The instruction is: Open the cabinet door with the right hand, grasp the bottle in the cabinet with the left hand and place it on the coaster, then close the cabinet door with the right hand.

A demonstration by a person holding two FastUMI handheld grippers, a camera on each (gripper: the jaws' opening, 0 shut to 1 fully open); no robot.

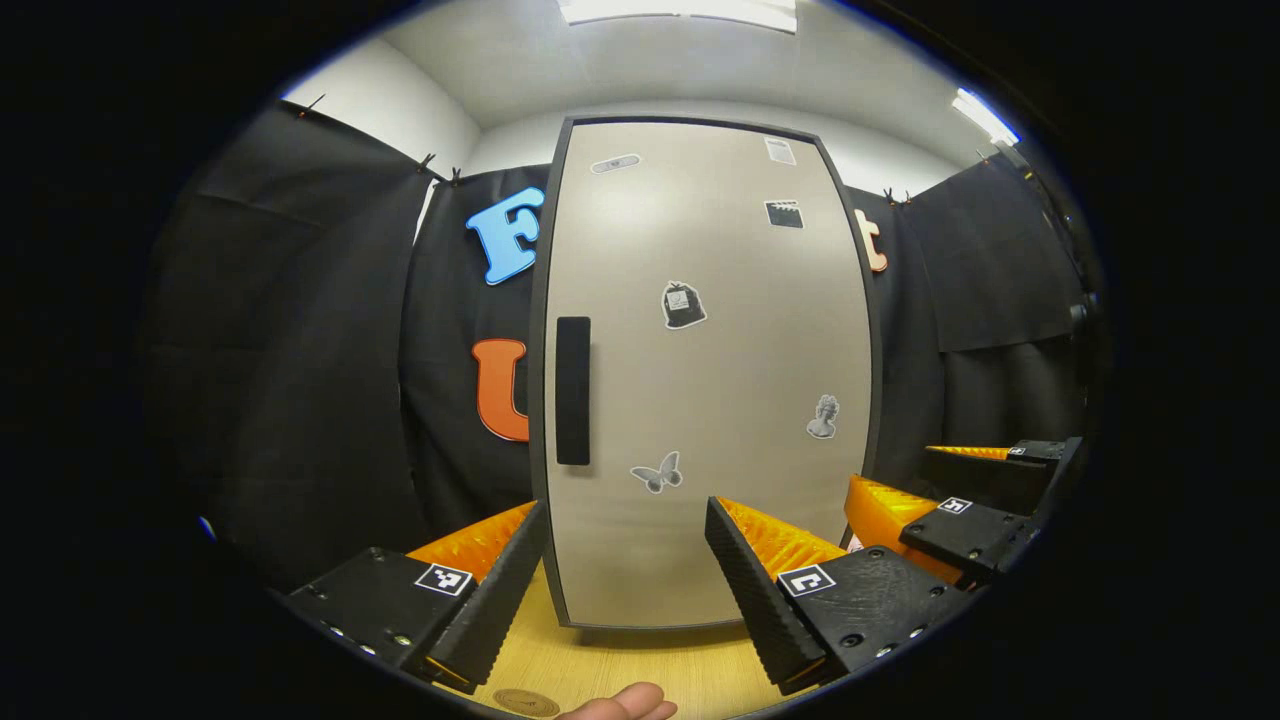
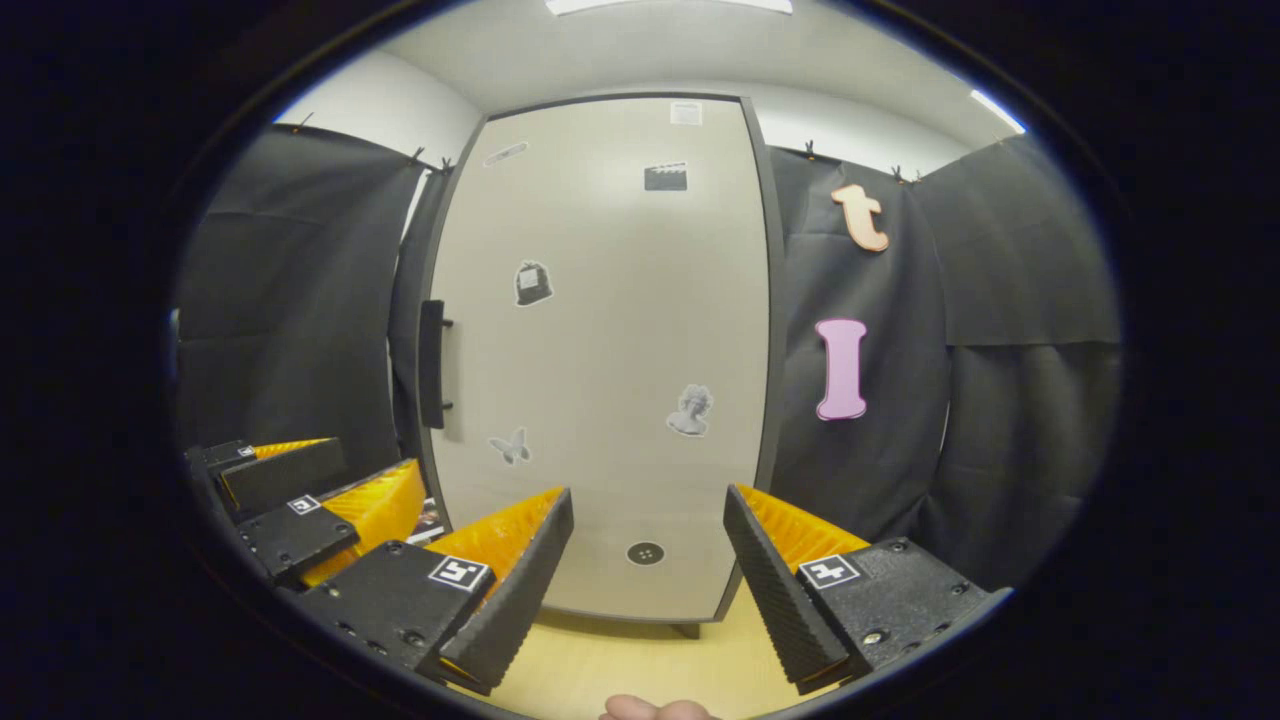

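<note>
The grey cabinet door [image 1: 700, 380] stands shut in front of me, with a black vertical handle [image 1: 573, 390] on its left side. In the right gripper view the same door [image 2: 600, 350] and handle [image 2: 431, 365] sit slightly left of centre. My left gripper [image 1: 625, 555] is open, short of the door's lower part. Open as well, my right gripper [image 2: 648, 545] points at the door's bottom, and it appears in the left gripper view at the right [image 1: 960, 500]. A round coaster [image 1: 525, 702] lies on the wooden table by the bottom edge. The bottle is hidden behind the door.
The light wooden table [image 1: 640, 670] runs under the cabinet. Black cloth walls close in both sides. A fingertip [image 1: 625, 705] shows at the bottom of the left gripper view. The left gripper [image 2: 300, 500] appears low on the left in the right gripper view.
</note>
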